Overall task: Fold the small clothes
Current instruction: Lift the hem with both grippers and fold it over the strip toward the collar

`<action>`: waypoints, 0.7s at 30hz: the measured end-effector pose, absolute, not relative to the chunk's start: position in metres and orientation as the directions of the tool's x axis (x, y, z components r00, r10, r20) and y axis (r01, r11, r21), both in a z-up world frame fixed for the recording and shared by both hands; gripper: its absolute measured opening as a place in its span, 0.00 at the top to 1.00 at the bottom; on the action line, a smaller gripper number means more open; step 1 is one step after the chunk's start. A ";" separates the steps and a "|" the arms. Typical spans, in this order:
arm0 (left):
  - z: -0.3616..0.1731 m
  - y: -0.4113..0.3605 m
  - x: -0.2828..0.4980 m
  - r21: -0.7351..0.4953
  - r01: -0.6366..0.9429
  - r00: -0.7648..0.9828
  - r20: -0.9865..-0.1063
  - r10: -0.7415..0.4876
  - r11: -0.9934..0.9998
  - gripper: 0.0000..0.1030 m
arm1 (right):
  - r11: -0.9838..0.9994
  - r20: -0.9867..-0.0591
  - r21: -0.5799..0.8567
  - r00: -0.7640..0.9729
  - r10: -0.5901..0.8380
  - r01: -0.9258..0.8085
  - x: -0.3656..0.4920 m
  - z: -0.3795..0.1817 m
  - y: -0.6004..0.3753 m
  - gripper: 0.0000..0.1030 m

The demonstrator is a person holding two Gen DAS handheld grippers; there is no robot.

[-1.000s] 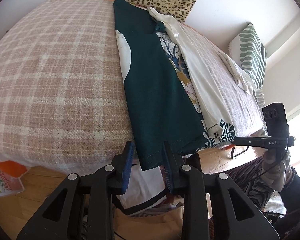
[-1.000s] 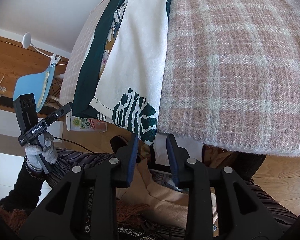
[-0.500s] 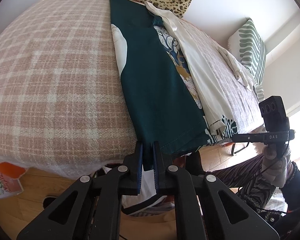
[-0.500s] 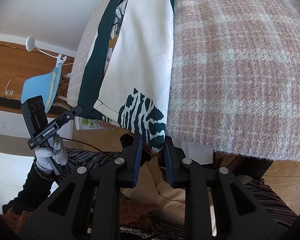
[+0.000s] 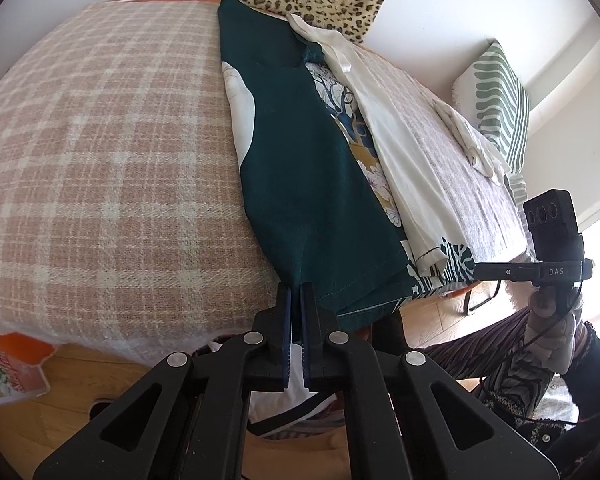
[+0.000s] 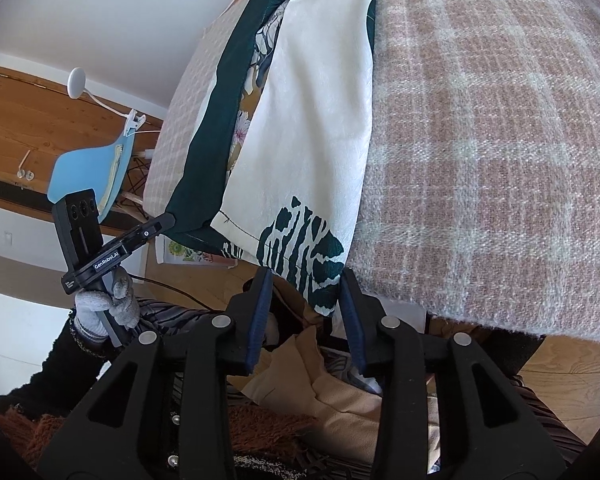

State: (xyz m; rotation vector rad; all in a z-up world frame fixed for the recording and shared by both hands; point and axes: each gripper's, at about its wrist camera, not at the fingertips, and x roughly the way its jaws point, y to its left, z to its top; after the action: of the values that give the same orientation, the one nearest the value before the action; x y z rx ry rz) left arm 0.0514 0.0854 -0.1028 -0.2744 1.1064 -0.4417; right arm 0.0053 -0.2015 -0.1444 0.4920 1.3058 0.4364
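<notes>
We are gripping the garment's (image 5: 308, 168) green hem corner with the left gripper (image 5: 296, 292), its jaws clamped on the cloth where it hangs over the near edge of the plaid bed (image 5: 100, 152). Our right gripper (image 6: 306, 280) is opening around the zebra-print corner without pinching it. Lifting now, we are risking a lopsided, twisted fold, with only one corner held.

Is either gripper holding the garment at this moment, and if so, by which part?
The left gripper is shut on the garment's dark green hem corner. The right gripper is opening; the printed corner hangs between its jaws, unpinched.
</notes>
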 end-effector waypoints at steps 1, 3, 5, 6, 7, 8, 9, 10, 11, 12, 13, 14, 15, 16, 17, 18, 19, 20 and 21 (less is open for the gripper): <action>-0.102 0.084 0.051 -0.426 0.209 0.374 -0.797 -0.474 0.880 0.98 | 0.830 -0.807 0.557 0.215 0.551 -0.037 0.005 -0.143 -0.200 0.77; -0.100 0.082 0.051 -0.428 0.216 0.374 -0.794 -0.480 0.877 0.98 | 0.839 -0.817 0.543 0.207 0.538 -0.037 0.006 -0.145 -0.196 0.93; -0.097 0.080 0.050 -0.440 0.219 0.377 -0.785 -0.491 0.871 0.98 | 0.831 -0.808 0.555 0.217 0.548 -0.033 0.007 -0.144 -0.197 0.95; -0.095 0.080 0.050 -0.449 0.220 0.379 -0.779 -0.500 0.866 0.98 | 0.826 -0.801 0.563 0.224 0.555 -0.033 0.008 -0.143 -0.198 0.95; -0.092 0.080 0.051 -0.454 0.223 0.381 -0.774 -0.506 0.863 0.98 | 0.816 -0.790 0.577 0.233 0.567 -0.031 0.008 -0.141 -0.200 0.95; -0.090 0.079 0.051 -0.457 0.227 0.383 -0.770 -0.510 0.860 0.98 | 0.804 -0.776 0.594 0.242 0.582 -0.028 0.009 -0.138 -0.203 0.96; -0.088 0.079 0.052 -0.464 0.229 0.385 -0.764 -0.517 0.856 0.98 | 0.796 -0.767 0.604 0.253 0.590 -0.027 0.010 -0.134 -0.205 0.96; -0.086 0.078 0.054 -0.474 0.229 0.385 -0.758 -0.526 0.850 0.98 | 0.792 -0.759 0.610 0.265 0.594 -0.028 0.011 -0.130 -0.206 0.96; -0.084 0.078 0.056 -0.483 0.229 0.388 -0.751 -0.534 0.845 0.98 | 0.786 -0.750 0.617 0.278 0.600 -0.031 0.013 -0.126 -0.208 0.96; -0.083 0.078 0.059 -0.490 0.228 0.391 -0.745 -0.540 0.842 0.98 | 0.782 -0.743 0.623 0.288 0.603 -0.030 0.015 -0.123 -0.209 0.96; -0.081 0.078 0.061 -0.497 0.228 0.396 -0.738 -0.546 0.837 0.98 | 0.777 -0.736 0.629 0.297 0.608 -0.030 0.017 -0.120 -0.210 0.96; -0.079 0.077 0.064 -0.504 0.228 0.401 -0.731 -0.552 0.833 0.98 | 0.771 -0.729 0.636 0.306 0.613 -0.029 0.019 -0.118 -0.212 0.96; -0.076 0.077 0.067 -0.510 0.230 0.407 -0.724 -0.558 0.829 0.98 | 0.764 -0.720 0.645 0.313 0.619 -0.028 0.022 -0.116 -0.214 0.96; -0.074 0.076 0.070 -0.513 0.232 0.413 -0.717 -0.561 0.826 0.98 | 0.761 -0.716 0.649 0.321 0.621 -0.025 0.025 -0.114 -0.216 0.96; -0.071 0.076 0.074 -0.513 0.237 0.423 -0.710 -0.563 0.825 0.98 | 0.760 -0.713 0.650 0.328 0.620 -0.023 0.028 -0.112 -0.217 0.96; -0.067 0.075 0.078 -0.512 0.241 0.434 -0.703 -0.564 0.824 0.98 | 0.759 -0.710 0.651 0.335 0.620 -0.025 0.031 -0.110 -0.219 0.96; -0.064 0.075 0.083 -0.515 0.242 0.445 -0.694 -0.566 0.822 0.98 | 0.759 -0.708 0.651 0.341 0.618 -0.024 0.036 -0.107 -0.220 0.96; -0.061 0.076 0.088 -0.518 0.244 0.453 -0.687 -0.568 0.820 0.98 | 0.757 -0.705 0.653 0.347 0.618 -0.022 0.040 -0.105 -0.221 0.96; -0.057 0.075 0.093 -0.517 0.245 0.462 -0.682 -0.567 0.820 0.98 | 0.756 -0.703 0.654 0.353 0.618 -0.022 0.045 -0.104 -0.223 0.96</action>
State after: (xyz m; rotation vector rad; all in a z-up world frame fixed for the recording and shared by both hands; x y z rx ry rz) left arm 0.0929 0.0752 -0.0575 -0.3721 0.9698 -0.5136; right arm 0.0448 -0.2226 -0.1037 0.6089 1.1484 0.4481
